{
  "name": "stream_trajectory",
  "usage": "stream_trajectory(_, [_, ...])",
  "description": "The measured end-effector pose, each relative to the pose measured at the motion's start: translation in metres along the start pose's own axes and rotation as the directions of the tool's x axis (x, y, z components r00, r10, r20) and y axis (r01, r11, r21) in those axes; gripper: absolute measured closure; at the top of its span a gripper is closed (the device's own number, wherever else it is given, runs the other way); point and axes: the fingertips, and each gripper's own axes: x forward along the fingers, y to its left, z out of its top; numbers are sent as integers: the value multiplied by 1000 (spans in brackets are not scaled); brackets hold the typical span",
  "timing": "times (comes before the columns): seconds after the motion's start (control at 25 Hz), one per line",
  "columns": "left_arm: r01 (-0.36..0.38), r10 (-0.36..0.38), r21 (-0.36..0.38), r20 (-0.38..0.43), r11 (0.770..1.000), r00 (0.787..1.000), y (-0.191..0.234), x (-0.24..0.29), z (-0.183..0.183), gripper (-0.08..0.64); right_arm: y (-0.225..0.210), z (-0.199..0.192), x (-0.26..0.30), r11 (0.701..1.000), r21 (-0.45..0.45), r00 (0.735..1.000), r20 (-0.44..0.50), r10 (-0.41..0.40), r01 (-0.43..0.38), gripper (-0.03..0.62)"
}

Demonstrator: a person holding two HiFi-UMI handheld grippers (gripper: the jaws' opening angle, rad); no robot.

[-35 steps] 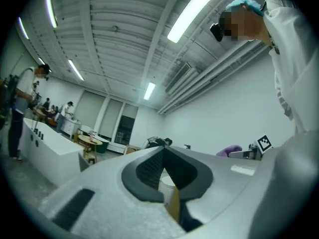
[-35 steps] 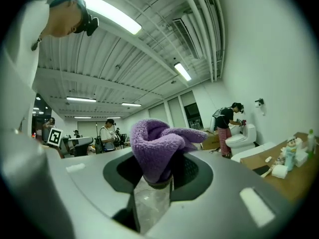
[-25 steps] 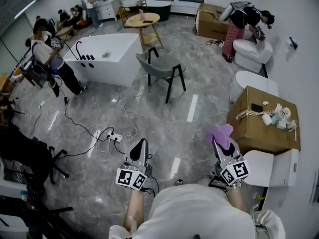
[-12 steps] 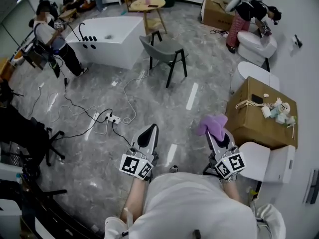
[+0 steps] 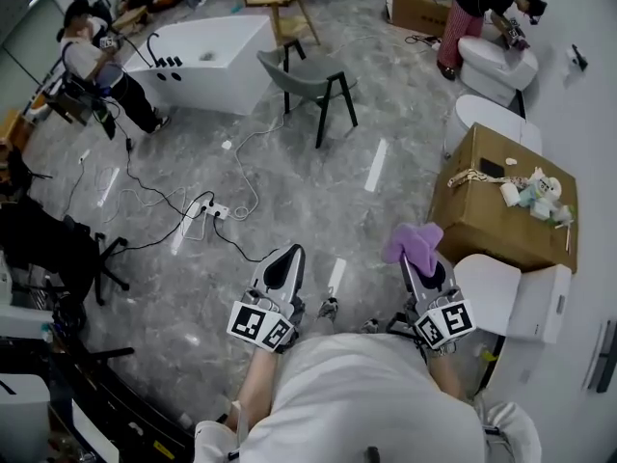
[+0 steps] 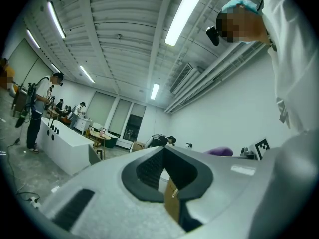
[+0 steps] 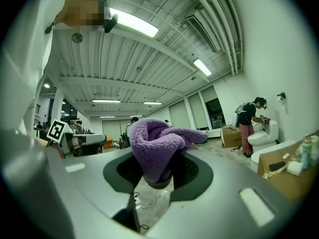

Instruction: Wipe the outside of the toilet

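A white toilet (image 5: 503, 302) with its lid down stands at the right wall, just right of my right gripper (image 5: 415, 256). That gripper is shut on a purple cloth (image 5: 414, 241), which bunches above the jaws in the right gripper view as the cloth (image 7: 158, 142); the right gripper (image 7: 157, 182) is held in the air, apart from the toilet. My left gripper (image 5: 285, 264) hangs over the grey floor with its jaws together and nothing in them. The left gripper (image 6: 163, 151) points across the room.
A cardboard box (image 5: 496, 205) with small items on top stands just beyond the toilet, and further toilets (image 5: 490, 123) line the wall. A person (image 5: 469, 3) bends over the far one. A grey chair (image 5: 307, 90), a white bathtub (image 5: 207, 66) and cables (image 5: 207, 210) occupy the floor ahead.
The head view has tipped down and moved forward, so the room has slid upward. Both grippers keep their pose and the cloth stays held. The toilet sits closer beside the right gripper.
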Motion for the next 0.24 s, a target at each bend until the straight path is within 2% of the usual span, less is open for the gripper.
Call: stream_trajectory(0.24, [-10, 10, -1, -1, 1000, 1000, -36, 1, -4, 554, -15, 6, -45, 999, -18, 999, 12, -32, 32, 457])
